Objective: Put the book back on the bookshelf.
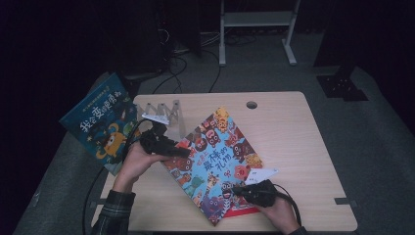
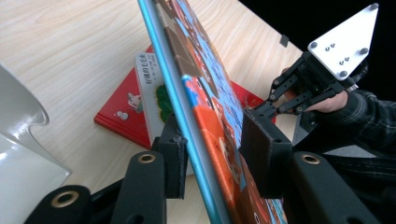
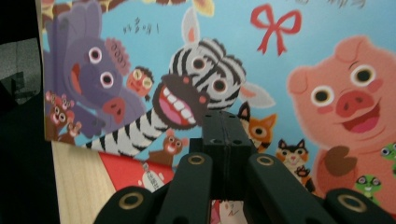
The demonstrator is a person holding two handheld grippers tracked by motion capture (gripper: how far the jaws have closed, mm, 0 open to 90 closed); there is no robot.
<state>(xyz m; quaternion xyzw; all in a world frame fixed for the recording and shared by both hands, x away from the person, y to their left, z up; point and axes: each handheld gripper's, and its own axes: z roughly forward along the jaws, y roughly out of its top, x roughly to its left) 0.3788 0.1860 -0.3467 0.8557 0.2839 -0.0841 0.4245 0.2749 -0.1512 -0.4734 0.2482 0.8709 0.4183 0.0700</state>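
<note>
At a pale wooden table [image 1: 293,142], a person works two hand-held grippers on a large picture book [image 1: 215,161] whose blue cover is crowded with cartoon animals. The book lies diagonally across the middle of the table, its left edge raised off the wood and its lower corner resting over a thinner red book [image 2: 123,116] that lies flat beneath it.

The left gripper [image 1: 164,145] straddles the raised edge: in the left gripper view its jaws stand one on each side of the cover, the near pad against the underside, the far pad close to or just touching the printed face, so a firm clamp cannot be confirmed. The right gripper [image 1: 244,191], jaws pressed together with nothing between them, rests its tip on the cover near the zebra [image 3: 205,88], seemingly steadying the book.

A second blue picture book [image 1: 100,122] stands propped at the table's left end beside a white folding rack [image 1: 164,111].

By the look of it, the lift is only begun; carrying the book to the rack remains.
</note>
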